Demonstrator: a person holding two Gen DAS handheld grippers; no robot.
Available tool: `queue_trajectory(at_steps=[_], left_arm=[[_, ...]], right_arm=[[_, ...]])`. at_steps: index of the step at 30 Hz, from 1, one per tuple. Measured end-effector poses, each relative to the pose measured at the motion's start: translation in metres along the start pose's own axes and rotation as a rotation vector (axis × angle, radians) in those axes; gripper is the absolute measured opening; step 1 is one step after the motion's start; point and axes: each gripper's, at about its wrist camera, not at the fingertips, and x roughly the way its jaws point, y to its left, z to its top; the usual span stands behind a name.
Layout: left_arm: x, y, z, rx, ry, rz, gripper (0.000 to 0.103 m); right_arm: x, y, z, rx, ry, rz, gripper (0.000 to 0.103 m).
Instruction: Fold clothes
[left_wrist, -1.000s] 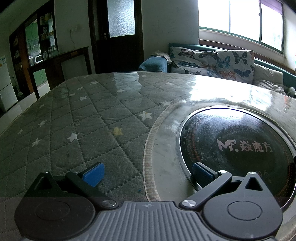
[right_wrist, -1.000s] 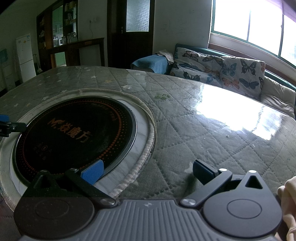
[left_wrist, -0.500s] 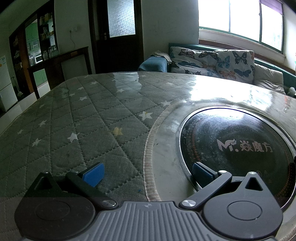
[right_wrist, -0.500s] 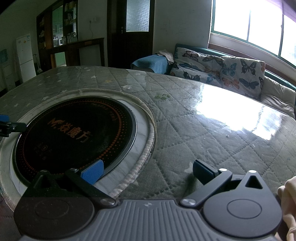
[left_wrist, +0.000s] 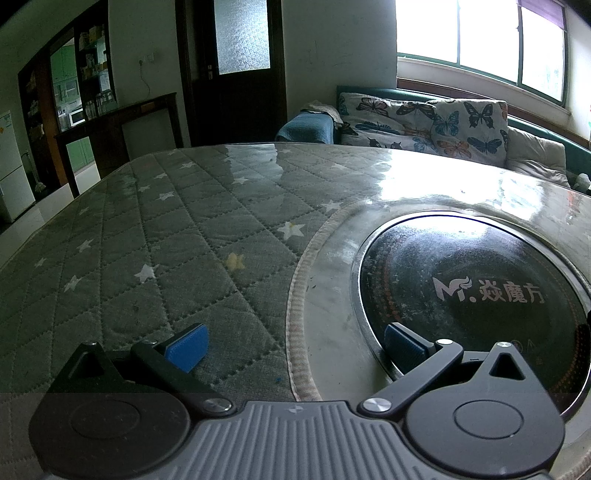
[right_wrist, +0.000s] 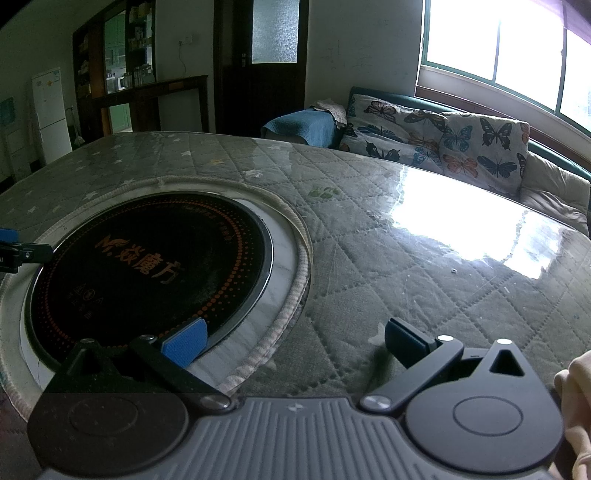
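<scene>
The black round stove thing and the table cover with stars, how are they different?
The cooktop is black, smooth and shiny, with orange dots and writing; the quilted cover is grey-green, stitched in diamonds with pale stars. The cooktop is a round disc set in the table's middle; the cover spreads around it, cut away in a ring. Both lie flat, and no clothes lie on either. Both grippers, left gripper and right gripper, are open.

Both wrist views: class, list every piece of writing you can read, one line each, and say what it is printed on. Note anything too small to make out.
"M. 焱魔方", pale lettering, on the black glass of the round induction cooktop set into the table.
"M. 焱魔方", seen as orange lettering, on the same cooktop in the right wrist view.
Small orange marks and icons below the logo: too small to read.
Papers on the white fridge: blurred, unreadable.
</scene>
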Motion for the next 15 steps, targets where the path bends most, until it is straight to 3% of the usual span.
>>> queue_trajectory(at_steps=[15], left_arm=[[0.0015,0.0006,-0.0010,0.000,0.001,-0.001,0.103]], right_arm=[[0.0001,0.0000,0.0000,0.000,0.000,0.000,0.103]])
